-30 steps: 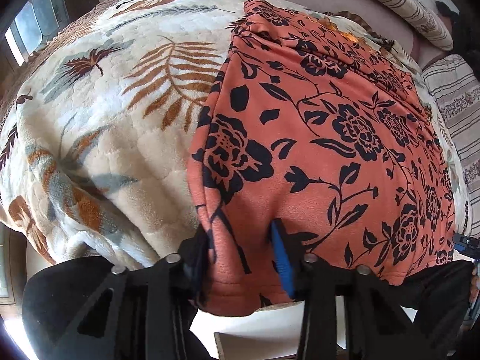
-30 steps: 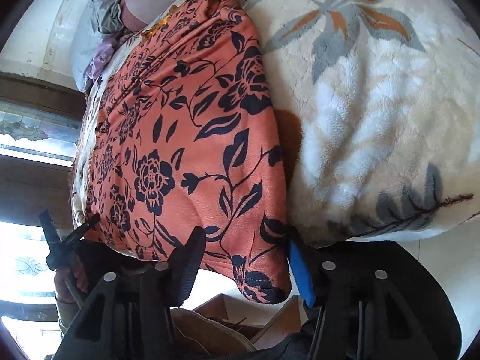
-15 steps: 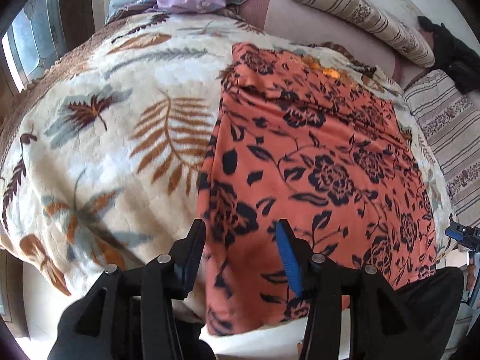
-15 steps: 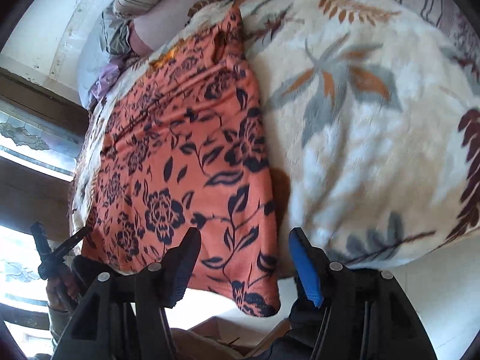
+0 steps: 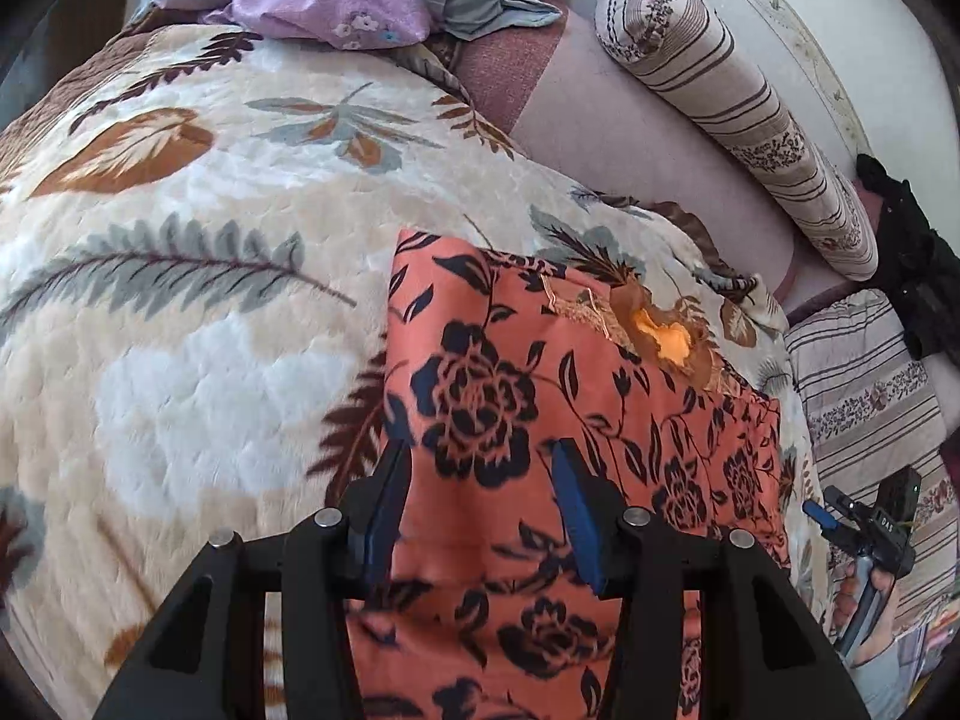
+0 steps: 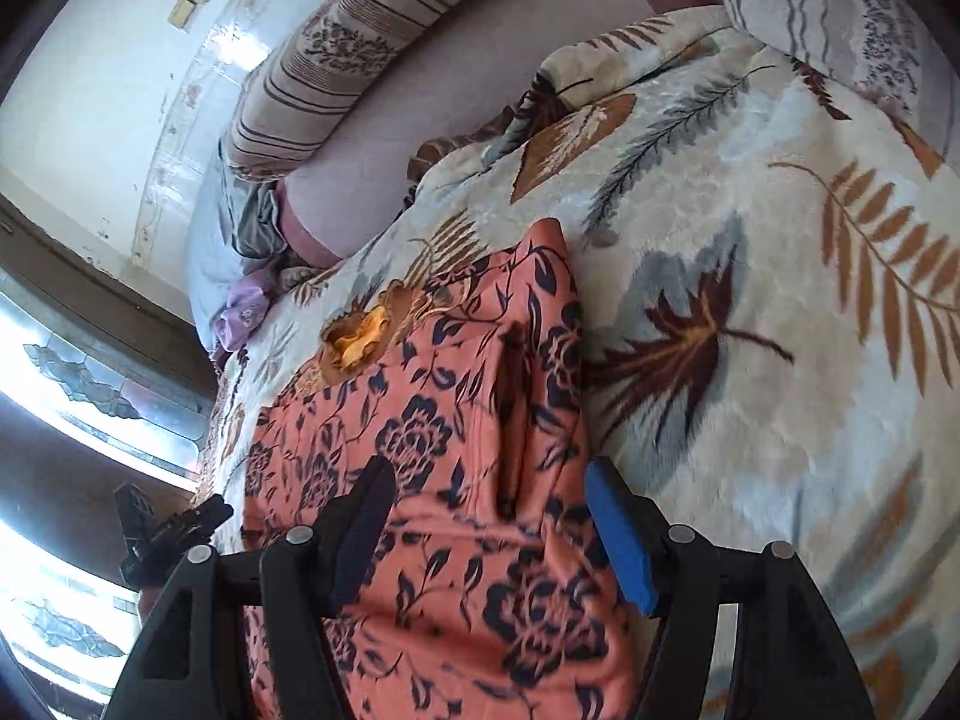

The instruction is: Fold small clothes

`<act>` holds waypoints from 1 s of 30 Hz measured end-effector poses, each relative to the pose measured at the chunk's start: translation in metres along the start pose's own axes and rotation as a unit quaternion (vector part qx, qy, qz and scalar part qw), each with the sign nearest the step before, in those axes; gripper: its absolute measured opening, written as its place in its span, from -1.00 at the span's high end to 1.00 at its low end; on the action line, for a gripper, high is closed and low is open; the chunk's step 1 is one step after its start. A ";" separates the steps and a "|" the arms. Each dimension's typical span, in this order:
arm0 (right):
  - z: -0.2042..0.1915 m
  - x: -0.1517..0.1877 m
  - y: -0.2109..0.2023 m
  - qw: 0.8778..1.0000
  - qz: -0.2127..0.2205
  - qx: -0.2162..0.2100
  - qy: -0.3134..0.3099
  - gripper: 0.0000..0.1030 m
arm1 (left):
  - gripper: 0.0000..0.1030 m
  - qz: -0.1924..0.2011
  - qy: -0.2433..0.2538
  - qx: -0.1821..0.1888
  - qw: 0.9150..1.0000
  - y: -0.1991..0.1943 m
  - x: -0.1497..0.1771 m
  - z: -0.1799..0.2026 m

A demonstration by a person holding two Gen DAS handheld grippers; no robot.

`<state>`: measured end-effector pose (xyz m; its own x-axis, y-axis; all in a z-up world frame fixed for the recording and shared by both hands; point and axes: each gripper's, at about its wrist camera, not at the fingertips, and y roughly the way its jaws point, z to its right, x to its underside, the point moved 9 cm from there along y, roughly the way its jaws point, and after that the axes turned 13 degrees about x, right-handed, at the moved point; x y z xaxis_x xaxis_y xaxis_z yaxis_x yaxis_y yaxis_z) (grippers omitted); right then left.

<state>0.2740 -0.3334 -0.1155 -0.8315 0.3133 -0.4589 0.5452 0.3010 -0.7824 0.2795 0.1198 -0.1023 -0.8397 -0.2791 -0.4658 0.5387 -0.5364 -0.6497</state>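
Observation:
An orange garment with black flowers [image 5: 540,420] lies spread on a cream leaf-print blanket [image 5: 180,330]; it also shows in the right wrist view [image 6: 432,450]. Its neckline with a yellow patch [image 5: 666,336] is at the far end. My left gripper [image 5: 480,510] is open, its jaws standing over the garment's left edge with cloth between them. My right gripper [image 6: 489,534] is open over the garment's right edge, with a fold of cloth between the jaws. Each gripper shows small at the edge of the other's view.
Striped bolster pillows [image 5: 738,114] lie along the wall at the back. Purple and grey-blue clothes [image 5: 336,6] are heaped at the far left. A striped cushion [image 5: 864,396] sits to the right. A window [image 6: 60,396] is beside the bed.
Both grippers have moved forward over the bed, away from the near hanging hem toward the neckline. The garment's far part now looks shorter and rumpled.

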 end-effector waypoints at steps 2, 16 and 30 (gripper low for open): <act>-0.003 -0.013 0.026 1.000 -0.013 0.014 -0.019 -0.35 | -0.19 -0.018 0.009 -0.002 1.000 0.019 -0.009 -0.005; -0.024 -0.023 0.048 0.985 0.001 0.107 -0.137 0.77 | 0.73 0.020 0.093 -0.033 0.995 0.022 -0.033 -0.002; -0.006 -0.045 0.000 0.998 0.063 0.022 -0.008 -0.60 | 0.39 -0.011 0.009 -0.049 0.999 0.041 -0.044 -0.054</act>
<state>0.3121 -0.3423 -0.0925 -0.7585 0.3319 -0.5608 0.6405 0.2207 -0.7356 0.3422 0.1526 -0.1409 -0.8503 -0.2531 -0.4614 0.5253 -0.4618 -0.7147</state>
